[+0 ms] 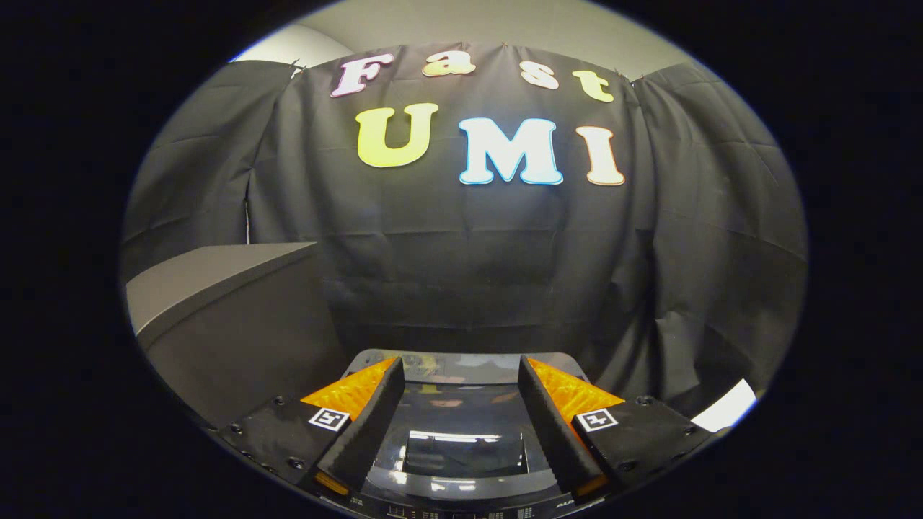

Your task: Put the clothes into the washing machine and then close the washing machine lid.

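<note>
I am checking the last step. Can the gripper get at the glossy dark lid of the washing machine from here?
Probably yes. The gripper is open, its fingers apart and holding nothing, and the glossy dark lid of the washing machine lies directly below and between them, with nothing in between.

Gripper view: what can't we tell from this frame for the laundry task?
- Washing machine: the lid looks shut, but dark glossy glass with reflections hides the drum inside.
- Control panel: at the near edge, cut off; markings too small to read.
- Gripper: fingers spread apart above the lid, holding nothing; whether they touch it is unclear.
- Grey cabinet beside the machine: its near side is cut off.
</note>
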Available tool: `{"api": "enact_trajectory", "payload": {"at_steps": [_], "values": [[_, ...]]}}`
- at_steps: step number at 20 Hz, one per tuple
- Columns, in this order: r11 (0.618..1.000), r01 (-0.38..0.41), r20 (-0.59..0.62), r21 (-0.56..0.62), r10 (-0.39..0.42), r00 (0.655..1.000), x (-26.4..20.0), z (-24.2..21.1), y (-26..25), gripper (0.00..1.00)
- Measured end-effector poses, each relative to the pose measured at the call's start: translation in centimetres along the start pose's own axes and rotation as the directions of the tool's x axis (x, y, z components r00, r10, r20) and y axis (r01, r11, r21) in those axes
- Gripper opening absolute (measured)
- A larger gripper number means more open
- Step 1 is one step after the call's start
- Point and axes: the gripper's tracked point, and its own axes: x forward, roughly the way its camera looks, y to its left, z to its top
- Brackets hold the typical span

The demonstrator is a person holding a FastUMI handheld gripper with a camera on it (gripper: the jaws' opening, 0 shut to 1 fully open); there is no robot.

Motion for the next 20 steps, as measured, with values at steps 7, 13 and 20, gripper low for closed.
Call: {"api": "enact_trajectory", "payload": {"at_steps": [7,13,20], "values": [[0.999,0.001,0.022,0.052,-0.002,1.0,-2.9,-0.4,0.2,0.98],[0.999,0.011,0.1,0.04,-0.015,0.995,-7.1,3.2,0.1,0.98],[0.997,0.041,0.174,0.061,-0.051,0.983,-12.7,6.4,-0.7,0.98]]}}
